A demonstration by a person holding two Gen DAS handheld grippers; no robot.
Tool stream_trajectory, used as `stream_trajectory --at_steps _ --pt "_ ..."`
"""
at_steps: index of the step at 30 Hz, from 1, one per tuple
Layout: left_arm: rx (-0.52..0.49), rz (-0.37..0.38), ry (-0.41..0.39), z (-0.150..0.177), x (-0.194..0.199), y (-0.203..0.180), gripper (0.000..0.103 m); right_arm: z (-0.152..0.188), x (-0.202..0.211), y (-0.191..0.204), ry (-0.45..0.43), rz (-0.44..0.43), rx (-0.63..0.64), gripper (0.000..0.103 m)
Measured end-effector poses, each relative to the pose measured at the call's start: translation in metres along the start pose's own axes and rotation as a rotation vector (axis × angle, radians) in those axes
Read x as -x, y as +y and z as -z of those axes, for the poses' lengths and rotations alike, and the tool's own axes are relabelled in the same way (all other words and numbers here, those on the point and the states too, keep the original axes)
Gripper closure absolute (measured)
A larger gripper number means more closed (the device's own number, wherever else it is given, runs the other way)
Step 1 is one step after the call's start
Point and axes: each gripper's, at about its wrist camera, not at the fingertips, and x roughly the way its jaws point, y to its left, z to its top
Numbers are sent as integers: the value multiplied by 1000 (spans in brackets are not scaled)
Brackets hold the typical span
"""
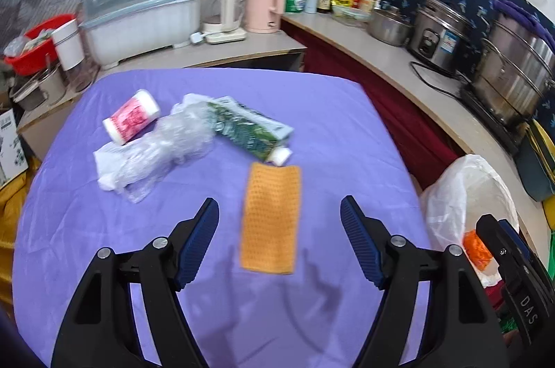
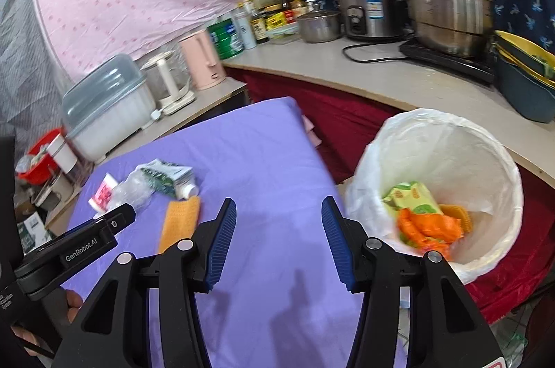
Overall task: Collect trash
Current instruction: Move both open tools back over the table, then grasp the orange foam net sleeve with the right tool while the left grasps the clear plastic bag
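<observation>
On the purple table [image 1: 329, 125] lie an orange cloth [image 1: 270, 219], a green carton with a white cap [image 1: 249, 128], crumpled clear plastic [image 1: 156, 149] and a pink-and-white bottle [image 1: 131, 116]. My left gripper [image 1: 279, 212] is open and empty, its fingers either side of the orange cloth, above it. My right gripper [image 2: 279, 212] is open and empty over the table's right edge, beside the white-lined bin [image 2: 451, 132], which holds orange and green wrappers [image 2: 423, 215]. The cloth [image 2: 180, 222] and carton [image 2: 170, 177] also show in the right wrist view.
A counter [image 1: 399, 56] runs along the back and right with steel pots [image 1: 513, 73], a rice cooker [image 1: 440, 35], bottles, a pink kettle [image 1: 265, 0] and a covered dish rack [image 1: 142, 10]. A red basin [image 1: 34, 45] sits at left. Red cloth hangs below the counter.
</observation>
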Motion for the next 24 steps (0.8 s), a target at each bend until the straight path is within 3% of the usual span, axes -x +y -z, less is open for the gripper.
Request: stream_trajectory --at_steps 9,24 --pt "82 -80 14 7 -4 72 34 15 -24 52 65 -53 69 53" --pt "101 -179 1 6 -20 146 32 48 -91 112 208 -94 130 53"
